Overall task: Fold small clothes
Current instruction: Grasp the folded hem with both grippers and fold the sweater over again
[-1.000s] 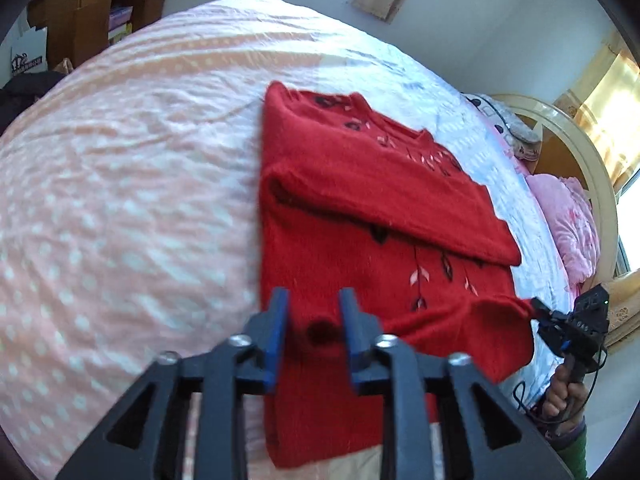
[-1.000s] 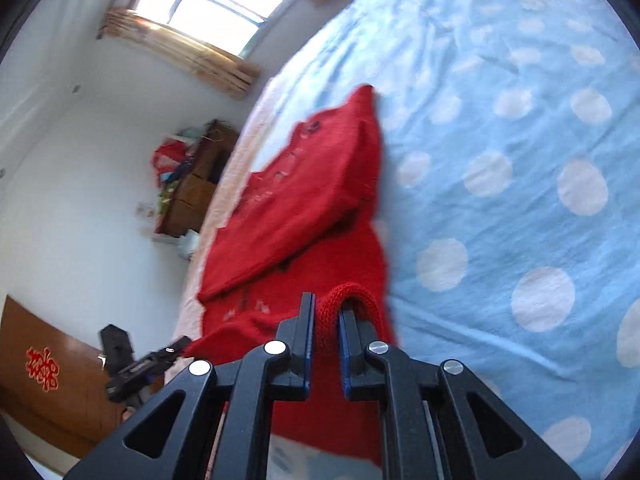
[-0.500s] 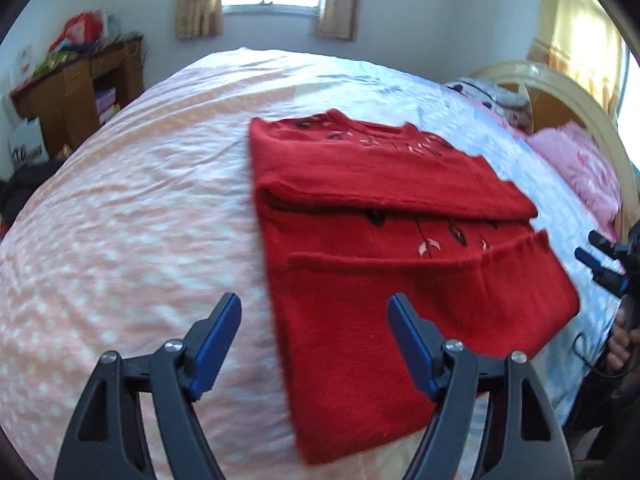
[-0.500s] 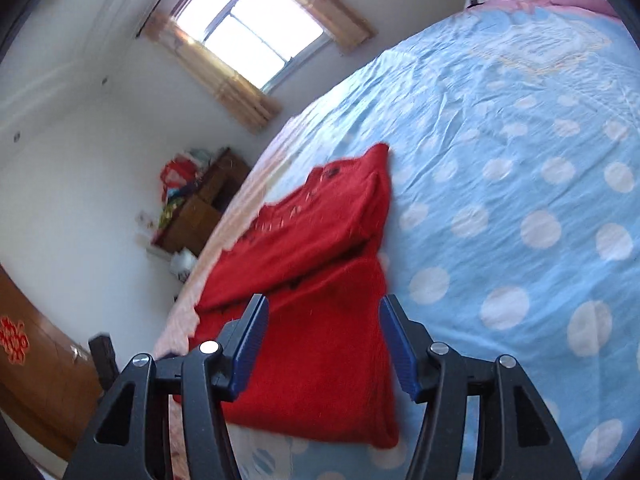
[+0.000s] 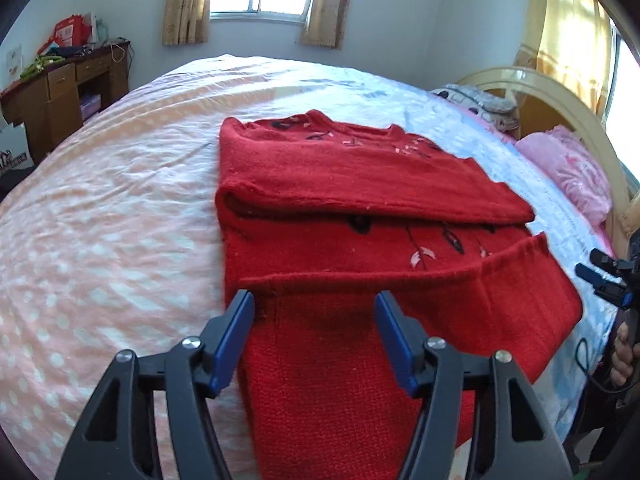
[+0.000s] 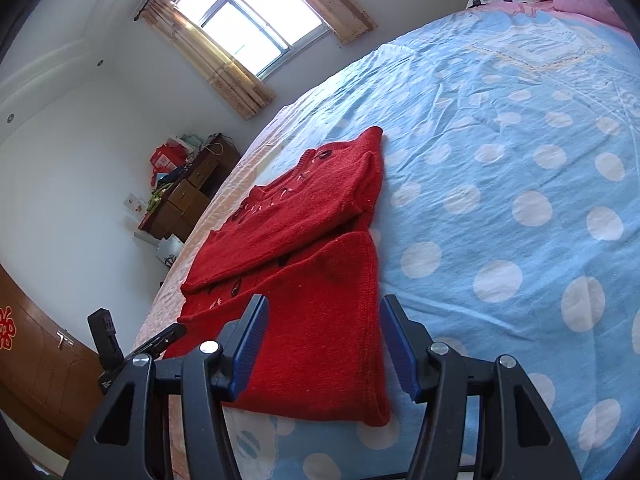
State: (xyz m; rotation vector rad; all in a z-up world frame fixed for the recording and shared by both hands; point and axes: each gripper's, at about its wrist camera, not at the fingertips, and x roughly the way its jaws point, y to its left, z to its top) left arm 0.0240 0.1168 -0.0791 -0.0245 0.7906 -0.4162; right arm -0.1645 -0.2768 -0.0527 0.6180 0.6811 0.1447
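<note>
Left tongs [image 5: 314, 336]: tilted downward over the near edge of the bed, jaws standing wide apart with nothing pinched; they have just been closing a little from a wider gap. The blue-padded fingers [image 5: 232, 340] frame the near flap of the garment without pressing on it.

Right tongs [image 6: 322, 340]: also angled down toward the bed, jaws wide and empty, having opened within the last second. In the left wrist view they show at the right edge of the frame [image 5: 600, 276], held by a hand [image 5: 624, 354] beside the bed.

Red knitted sweater with dark leaf embroidery [image 5: 360, 248]: lies flat on the bed, close to its near edge, straddling the seam where the pink dotted half of the bedcover [image 5: 100, 220] meets the blue dotted half [image 6: 520, 160]. The far portion is folded over into a long band across the body; the near hem portion is folded up toward the middle, ribbed edge visible at its right end. A strip of embroidered front shows between the two folds. Fabric sits free of both tongs.
</note>
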